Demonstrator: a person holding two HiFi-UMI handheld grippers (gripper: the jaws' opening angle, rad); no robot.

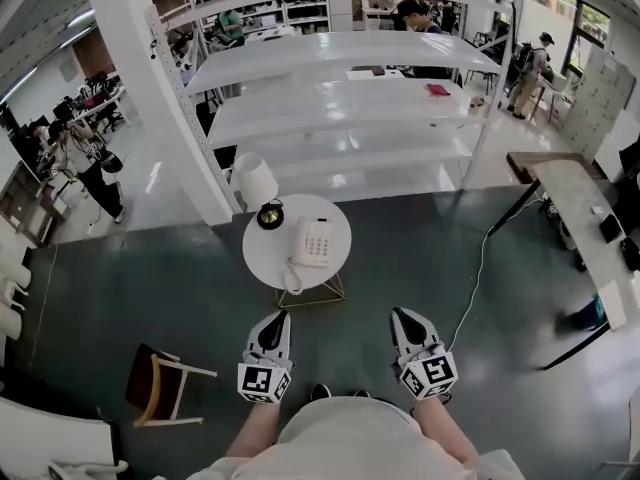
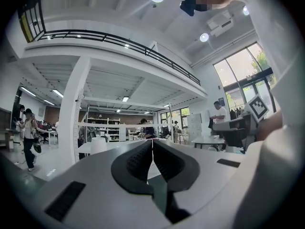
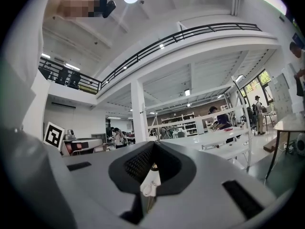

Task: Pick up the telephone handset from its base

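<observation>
A white telephone [image 1: 315, 240] sits on a small round white table [image 1: 340, 223] in the head view. Its handset [image 1: 293, 271] lies along the base's left side, toward the table's near edge. Both grippers are held low in front of the person, well short of the table and touching nothing. My left gripper [image 1: 281, 315] [image 2: 152, 141] is shut with its dark pads meeting and nothing between them. My right gripper [image 1: 398, 312] [image 3: 153, 143] also has its tips together and is empty. Both point level toward the table.
A lamp with a white shade [image 1: 253, 180] and a black base [image 1: 270, 214] stands on the table's far left. A wooden chair [image 1: 160, 383] is at the near left. White shelving [image 1: 340, 98], a pillar [image 1: 150, 88], a desk [image 1: 585, 223], a floor cable [image 1: 480, 268].
</observation>
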